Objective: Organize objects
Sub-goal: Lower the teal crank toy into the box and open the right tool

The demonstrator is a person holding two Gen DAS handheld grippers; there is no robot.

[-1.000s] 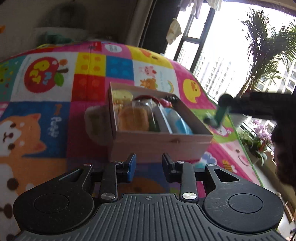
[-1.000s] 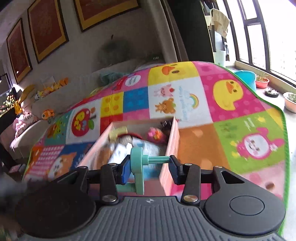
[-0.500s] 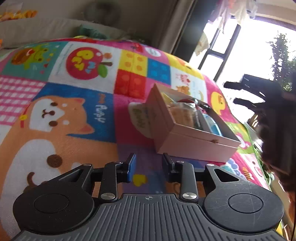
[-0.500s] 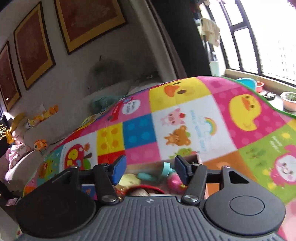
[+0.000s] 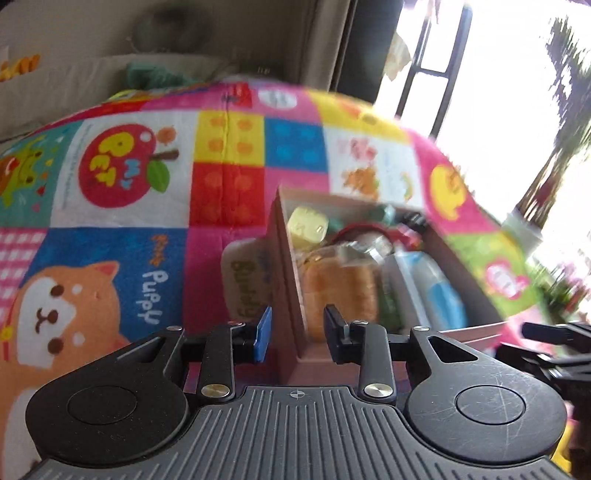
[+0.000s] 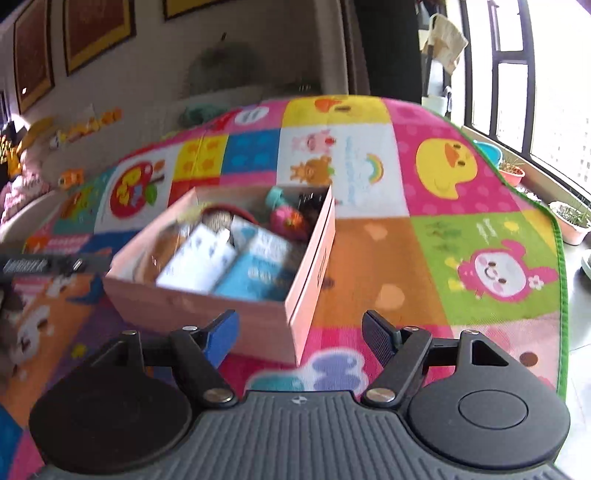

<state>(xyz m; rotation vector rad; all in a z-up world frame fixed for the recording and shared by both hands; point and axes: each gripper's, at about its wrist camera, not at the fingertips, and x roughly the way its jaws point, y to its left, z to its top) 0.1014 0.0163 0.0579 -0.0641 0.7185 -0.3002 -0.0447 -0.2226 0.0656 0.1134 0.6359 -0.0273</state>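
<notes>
We worked over a patchwork play mat (image 6: 369, 258) on the floor, windows (image 6: 517, 92) along its right edge. The open box (image 6: 207, 302) of toys sat mid-mat. Only our right view showed framed pictures (image 6: 99, 29). Our right tongs (image 6: 297, 336) were opening, released; our left tongs (image 5: 297, 338) were opening narrowly, empty, straddling the box's near corner.
</notes>
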